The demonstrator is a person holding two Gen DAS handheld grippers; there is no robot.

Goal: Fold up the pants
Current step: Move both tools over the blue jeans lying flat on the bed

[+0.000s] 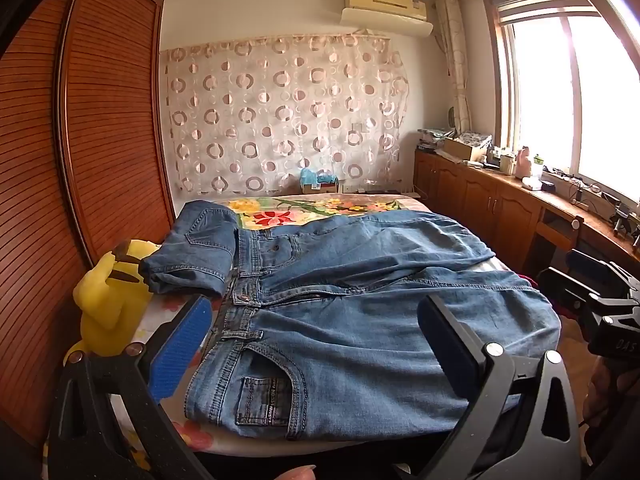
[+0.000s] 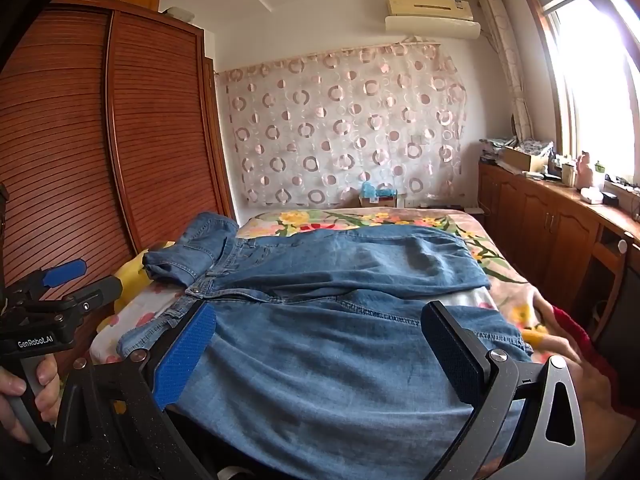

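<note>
Far left edge of the bed (image 1: 280, 206): yellow plush toy (image 1: 106, 304) wedged between the mattress and the louvred wardrobe (image 1: 100, 128), likely just pushed aside for working room. Next to it a second, already folded pair of jeans (image 1: 192, 252) lies at the bed's left side, probably parked as a done item. Left tongs (image 1: 320, 344) spread wide, pinching nothing, hovering over the waistband end at the near left corner; right view shows their handle, marked "GenRobot.AI", gripped by a hand (image 2: 28, 384). The pants (image 1: 360, 320) lie flat across the near edge of the bed, waist to the left, legs running right, fly unzipped, one leg nearer and one farther — spread out so a lengthwise fold can start, I'd judge. Small patch on the front coin pocket has writing, too small to read. Right tongs (image 2: 324, 356) also spread wide, empty, poised over the near leg. Far right: wooden cabinets (image 1: 500, 204) under the window, cluttered. Folding not yet begun.
</note>
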